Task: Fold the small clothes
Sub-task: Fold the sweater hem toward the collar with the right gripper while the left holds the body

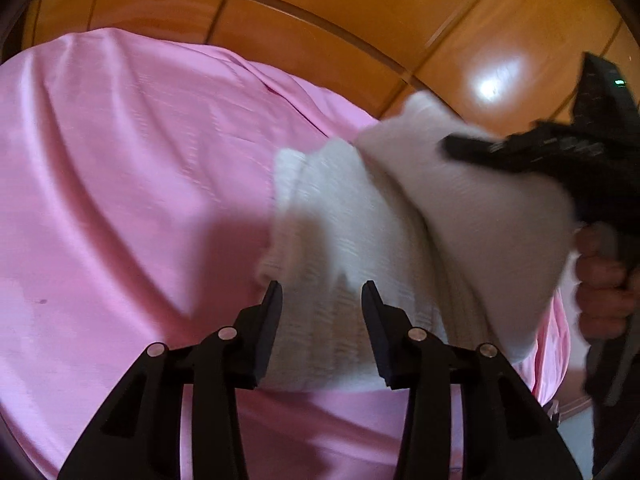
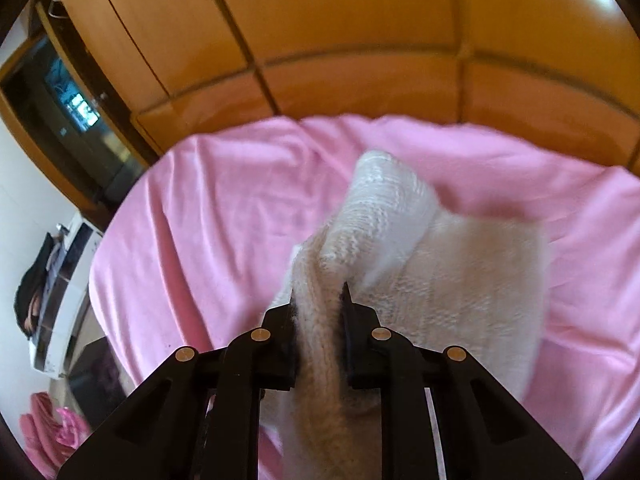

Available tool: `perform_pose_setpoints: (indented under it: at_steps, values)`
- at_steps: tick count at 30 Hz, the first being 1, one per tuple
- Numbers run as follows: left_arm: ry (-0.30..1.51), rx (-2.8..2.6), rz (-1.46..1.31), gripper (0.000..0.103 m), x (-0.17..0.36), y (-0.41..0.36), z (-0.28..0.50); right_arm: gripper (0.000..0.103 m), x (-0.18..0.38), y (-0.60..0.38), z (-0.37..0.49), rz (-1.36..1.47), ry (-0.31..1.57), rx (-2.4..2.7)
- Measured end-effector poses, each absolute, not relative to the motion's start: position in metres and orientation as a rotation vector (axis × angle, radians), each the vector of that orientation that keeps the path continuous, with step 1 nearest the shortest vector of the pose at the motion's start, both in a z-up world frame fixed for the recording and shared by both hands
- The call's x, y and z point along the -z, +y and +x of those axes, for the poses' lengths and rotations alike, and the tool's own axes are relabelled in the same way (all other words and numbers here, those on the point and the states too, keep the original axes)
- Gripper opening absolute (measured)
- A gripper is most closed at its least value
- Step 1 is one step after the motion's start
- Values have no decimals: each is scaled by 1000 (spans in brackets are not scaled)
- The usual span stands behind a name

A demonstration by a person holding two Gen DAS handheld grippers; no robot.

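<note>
We are keeping our left gripper (image 1: pixel 322 290) spread wide, hovering over the white knit (image 1: pixel 340 240) without touching it. Our right gripper (image 2: pixel 320 292) is pinching a bunched fold of that knit (image 2: pixel 420 264), lifting it off the pink sheet (image 2: pixel 208 216). Behind, orange wardrobe (image 2: pixel 340 32) doors are filling the background.

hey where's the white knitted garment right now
The white knitted garment lies on the pink sheet, in the centre-right of both wrist views; the right gripper is shut on a bunched fold, and the open left gripper hovers over it.
</note>
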State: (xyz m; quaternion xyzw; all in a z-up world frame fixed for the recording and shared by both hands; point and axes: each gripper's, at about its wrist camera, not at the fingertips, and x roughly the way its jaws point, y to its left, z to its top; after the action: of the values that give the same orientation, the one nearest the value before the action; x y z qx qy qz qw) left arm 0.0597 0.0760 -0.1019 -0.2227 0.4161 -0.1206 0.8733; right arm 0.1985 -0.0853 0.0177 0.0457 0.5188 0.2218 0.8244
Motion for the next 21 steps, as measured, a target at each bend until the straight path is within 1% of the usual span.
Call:
perform_pose_setpoints:
  at_steps: [3, 4, 6, 7, 8, 9, 12, 15, 17, 21]
  values:
    - [855, 235, -492, 45, 99, 88, 53, 17, -5, -71, 197, 120, 1128, -516]
    - [848, 229, -504, 48, 98, 92, 51, 21, -9, -71, 196, 142, 1117, -542]
    - [837, 223, -523, 53, 95, 100, 48, 24, -20, -85, 190, 245, 1085, -622]
    - [836, 228, -541, 56, 95, 106, 47, 37, -27, -95, 186, 267, 1055, -616]
    - [834, 236, -562, 58, 94, 108, 47, 45, -35, -107, 180, 284, 1019, -604]
    - [831, 247, -590, 59, 92, 111, 46, 51, -40, -114, 176, 302, 995, -602]
    - [829, 315, -686, 64, 88, 115, 43, 51, -47, -164, 151, 351, 946, -562]
    - [836, 419, -808, 66, 87, 117, 48, 51, -36, -207, 124, 332, 939, -463]
    - [840, 459, -823, 69, 86, 109, 52, 51, -22, -232, 108, 334, 957, -406]
    - [925, 530, -816, 71, 98, 77, 73, 51, 4, -274, 82, 417, 976, -312]
